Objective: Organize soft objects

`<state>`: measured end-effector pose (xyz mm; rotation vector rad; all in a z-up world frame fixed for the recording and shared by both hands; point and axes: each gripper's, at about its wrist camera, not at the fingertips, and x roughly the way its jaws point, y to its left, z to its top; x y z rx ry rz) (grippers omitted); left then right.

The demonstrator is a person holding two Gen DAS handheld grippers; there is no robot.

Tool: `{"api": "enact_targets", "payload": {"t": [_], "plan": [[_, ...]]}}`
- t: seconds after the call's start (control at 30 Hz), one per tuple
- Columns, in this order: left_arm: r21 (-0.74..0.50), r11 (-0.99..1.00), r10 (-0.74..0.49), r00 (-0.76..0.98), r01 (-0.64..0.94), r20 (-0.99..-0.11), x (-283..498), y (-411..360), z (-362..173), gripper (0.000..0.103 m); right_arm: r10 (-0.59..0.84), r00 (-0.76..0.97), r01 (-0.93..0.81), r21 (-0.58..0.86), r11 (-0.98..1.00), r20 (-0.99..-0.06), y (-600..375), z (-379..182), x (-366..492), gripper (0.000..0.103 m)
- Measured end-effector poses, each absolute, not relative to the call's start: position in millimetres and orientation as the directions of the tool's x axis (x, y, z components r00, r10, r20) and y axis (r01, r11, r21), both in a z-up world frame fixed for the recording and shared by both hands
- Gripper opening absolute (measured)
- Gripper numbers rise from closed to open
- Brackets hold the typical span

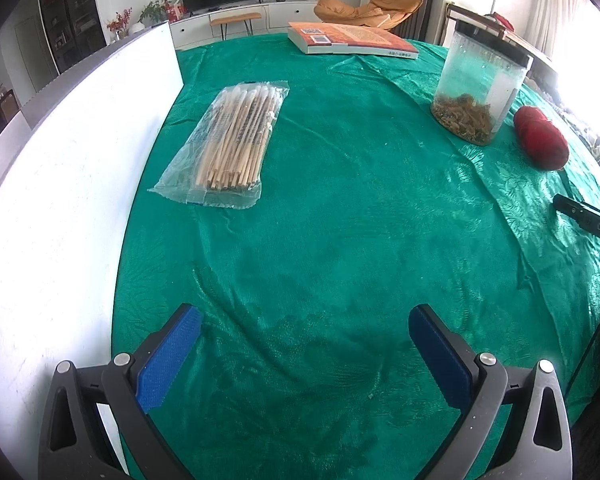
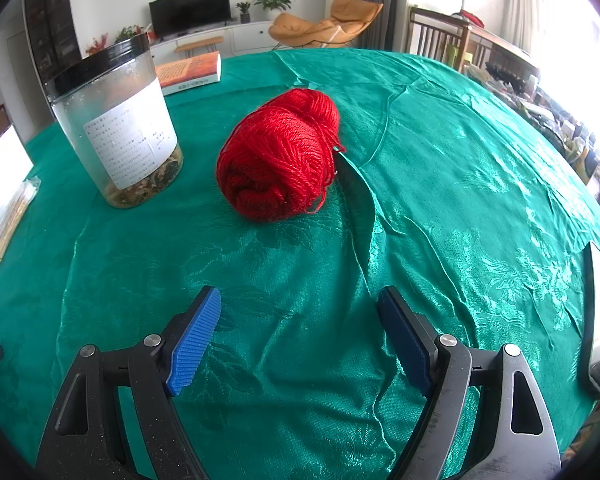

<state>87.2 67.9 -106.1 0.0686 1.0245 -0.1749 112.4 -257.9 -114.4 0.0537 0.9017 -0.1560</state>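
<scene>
Both jaws gape empty as our left gripper (image 1: 304, 344) and right gripper (image 2: 300, 336) hover, and we judge nothing sorted yet: the yarn ball (image 2: 278, 156) lies untouched beside the jar (image 2: 116, 128).

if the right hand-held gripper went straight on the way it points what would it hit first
Probably the green tablecloth, since the open right hand-held gripper tilts downward. The red yarn ball lies farther ahead, slightly left of centre; depth is unclear.

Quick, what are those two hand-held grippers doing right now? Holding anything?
Left hand-held gripper: open, holding nothing.
Right hand-held gripper: open, holding nothing; the red yarn ball lies ahead of it.
</scene>
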Motion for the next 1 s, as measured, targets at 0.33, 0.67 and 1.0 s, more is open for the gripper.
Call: {"api": "enact_targets", "payload": {"t": [0.33,0.67,1.0], "plan": [[0.062,0.984,-0.036,0.534,0.165,-0.845,189.4,65.5,-71.9,0.103,-0.112,0.610,0.158,-0.019,0.987,-0.784,-258.0,-114.4,112.4,0.083],[0.115,0.991,0.071,0.451,0.071,-0.890,244.8,81.1,-109.7,0.103,-0.109,0.610,0.154,-0.018,0.988,-0.785,-254.4,-114.0,110.8,0.084],[-0.085,0.994,-0.109,0.441,0.074,-0.891,247.0,49.3,-114.7,0.048,-0.106,0.609,0.149,-0.018,0.989,-0.786,-252.9,-115.0,110.3,0.086]]}}
